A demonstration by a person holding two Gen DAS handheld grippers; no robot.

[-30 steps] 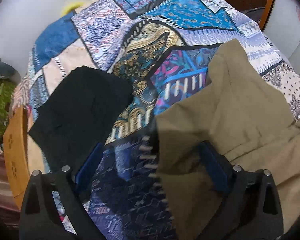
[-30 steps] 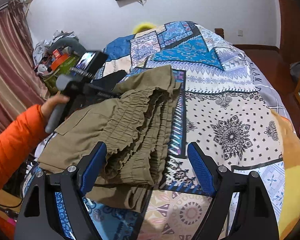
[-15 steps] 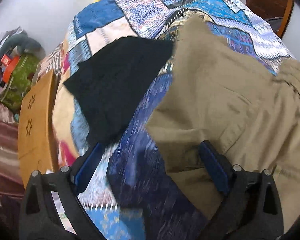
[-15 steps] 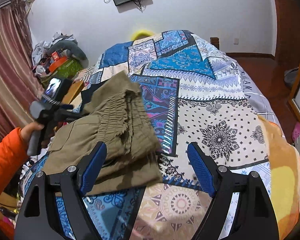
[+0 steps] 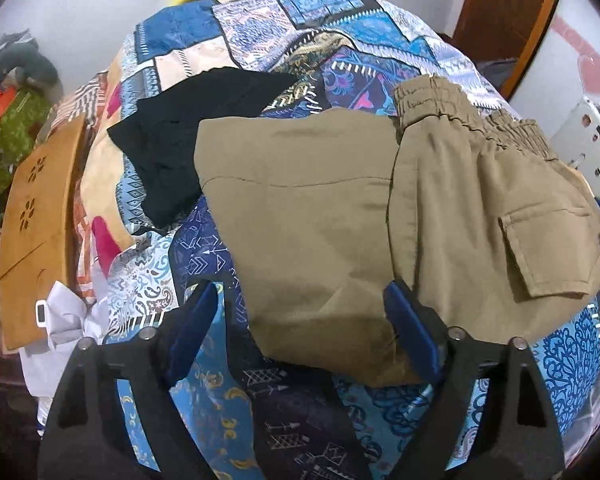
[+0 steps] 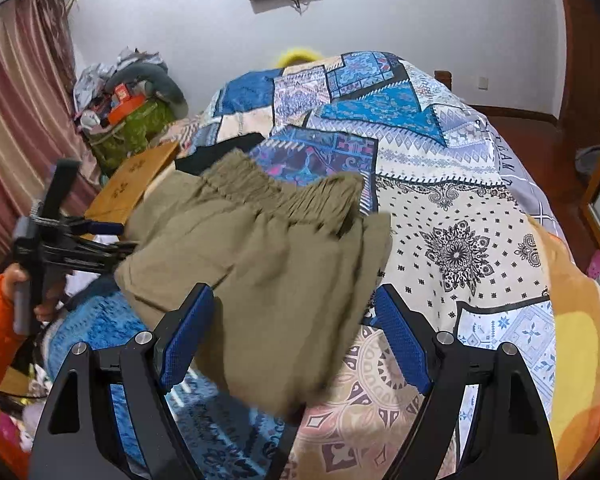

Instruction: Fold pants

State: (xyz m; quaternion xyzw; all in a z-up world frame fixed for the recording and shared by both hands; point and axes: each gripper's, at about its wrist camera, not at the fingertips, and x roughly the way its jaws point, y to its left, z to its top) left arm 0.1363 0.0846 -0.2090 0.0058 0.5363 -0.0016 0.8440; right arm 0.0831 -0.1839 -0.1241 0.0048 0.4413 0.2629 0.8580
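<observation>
Left gripper: jaws spread wide, blue ribbed pads, nothing clamped; right pad sits against the pants' near hem.
Black garment: matte, dark, crumpled flat; beyond the left jaw, its edge tucked under the pants.
Khaki pants: smooth woven cloth, folded into a rough rectangle on the patchwork quilt; lies between and beyond the jaws, spilling past the right one. Gathered elastic waistband far right; flap pocket outside the right jaw.
Wooden board: tan, flower cut-outs, far outside the left jaw.
Right gripper: jaws wide apart, empty; the pants' ruched waistband bunches ahead, the cloth draping between the pads.
Green bag: holds heaped clutter, contents unclear.
</observation>
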